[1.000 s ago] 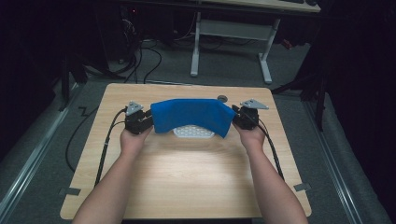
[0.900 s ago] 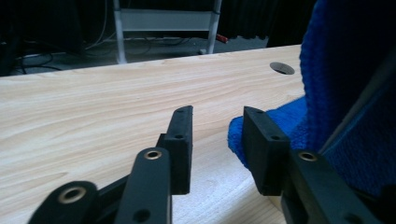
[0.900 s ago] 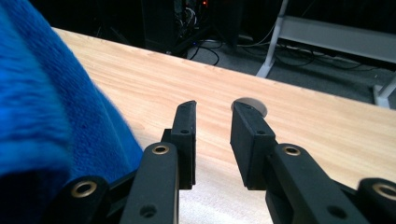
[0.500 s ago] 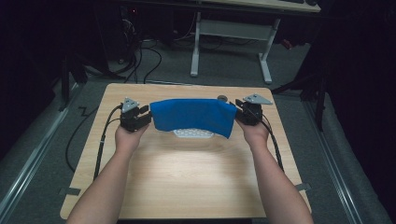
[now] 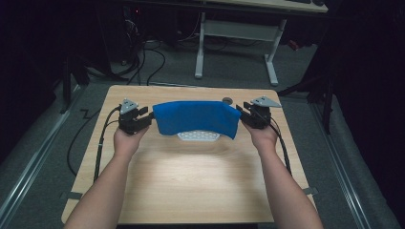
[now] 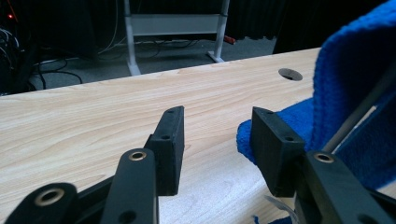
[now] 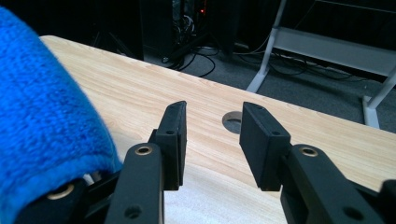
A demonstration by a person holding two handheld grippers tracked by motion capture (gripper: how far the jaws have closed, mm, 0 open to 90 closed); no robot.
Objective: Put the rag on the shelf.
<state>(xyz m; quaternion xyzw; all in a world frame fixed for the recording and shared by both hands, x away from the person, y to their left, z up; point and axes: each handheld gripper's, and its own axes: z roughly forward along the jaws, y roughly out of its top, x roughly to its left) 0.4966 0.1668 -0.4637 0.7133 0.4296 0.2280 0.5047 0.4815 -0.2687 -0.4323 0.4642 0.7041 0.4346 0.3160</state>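
A blue knitted cloth [image 5: 196, 118] lies draped in an arch over a white perforated object [image 5: 198, 136] at the middle of the wooden table [image 5: 191, 181]. My left gripper [image 5: 143, 119] stands at the cloth's left end and my right gripper [image 5: 242, 116] at its right end. The left gripper [image 6: 217, 135] is open with only table between its pads; the cloth [image 6: 355, 88] hangs just outside one jaw, over a thin rod [image 6: 362, 109]. The right gripper [image 7: 212, 140] is open and empty too, with the cloth [image 7: 42, 107] beside it. Both pairs of jaws have just been opening.
A round cable hole [image 5: 227, 100] sits in the table behind the cloth, near the far edge. Cables trail from both grippers along the table's sides. Beyond the table, the white legs of a desk frame [image 5: 234, 47] stand on a dark floor strewn with cables.
The jaws of both grippers stand wider apart at the cloth's ends. The hands have hardly moved, and the cloth stays draped where it was.
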